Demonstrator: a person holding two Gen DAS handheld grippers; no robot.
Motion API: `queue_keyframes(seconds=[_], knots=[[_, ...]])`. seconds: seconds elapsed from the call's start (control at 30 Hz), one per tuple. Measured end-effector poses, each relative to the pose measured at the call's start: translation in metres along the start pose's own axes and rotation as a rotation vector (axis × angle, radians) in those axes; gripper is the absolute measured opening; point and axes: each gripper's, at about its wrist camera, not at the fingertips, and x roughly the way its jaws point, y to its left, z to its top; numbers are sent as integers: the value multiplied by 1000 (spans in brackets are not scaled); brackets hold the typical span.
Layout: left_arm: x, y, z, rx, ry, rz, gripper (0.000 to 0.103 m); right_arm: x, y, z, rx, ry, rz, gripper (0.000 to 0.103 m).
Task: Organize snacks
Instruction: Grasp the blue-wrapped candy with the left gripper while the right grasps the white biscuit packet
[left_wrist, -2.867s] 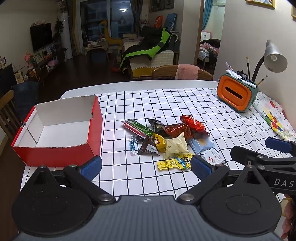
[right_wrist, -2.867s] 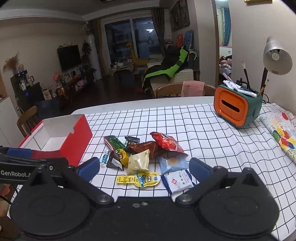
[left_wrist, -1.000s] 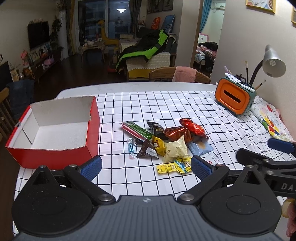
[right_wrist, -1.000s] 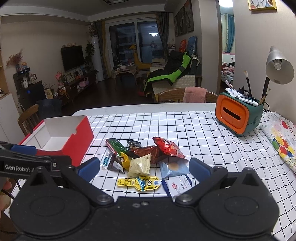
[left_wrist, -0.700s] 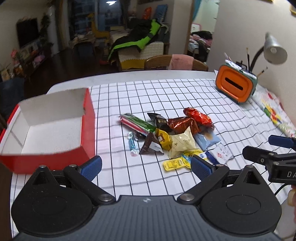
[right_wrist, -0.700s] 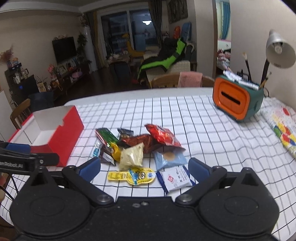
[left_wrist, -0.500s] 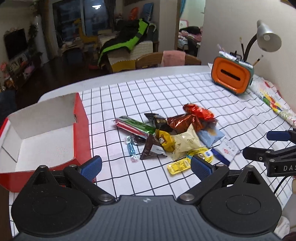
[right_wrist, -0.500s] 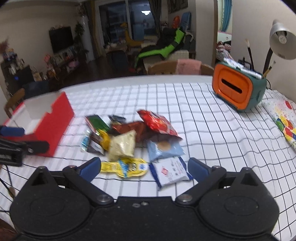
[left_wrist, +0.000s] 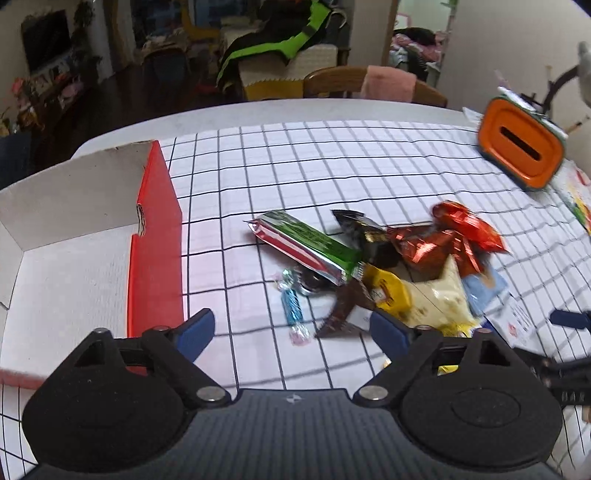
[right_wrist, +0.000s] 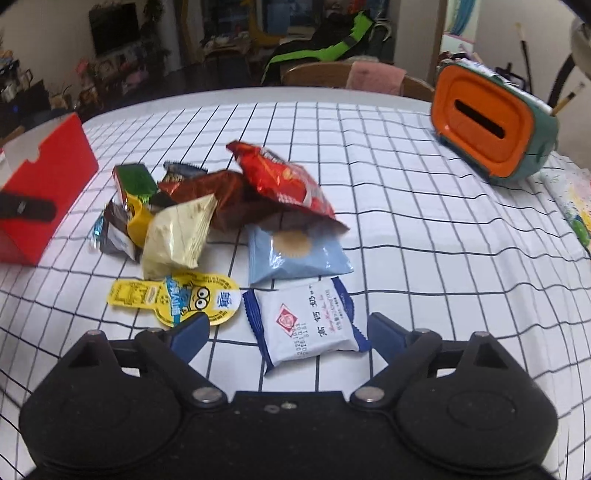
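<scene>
Checked white cloth (right_wrist: 424, 229) covers the table beneath both tools. Ahead-left of the left gripper (left_wrist: 291, 332) sits the red box (left_wrist: 155, 236), empty inside. A heap of snacks (right_wrist: 221, 206) lies straight ahead of both. The white-and-blue biscuit packet (right_wrist: 306, 321) rests between the spread, empty fingers of the right gripper (right_wrist: 288, 334); a blue candy (left_wrist: 291, 310) lies between the left's, equally parted and unloaded.

orange tissue box (right_wrist: 487, 131) far right | checked tablecloth (right_wrist: 406, 221) | wooden chair (left_wrist: 332, 81) with pink towel (left_wrist: 388, 83)
</scene>
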Motion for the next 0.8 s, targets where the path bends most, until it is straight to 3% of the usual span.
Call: queue_keyframes(seconds=[0.3,0.4,0.8], knots=[[47,-4,19,22,68,64,69,20,-1,1,-39,33,3,92],[62,-2,18,8,113,69,59,26,-2,2,-40,42,2,92],[88,2,13,-10,151,-8,43,38,-6,2,-37,56,24,85]])
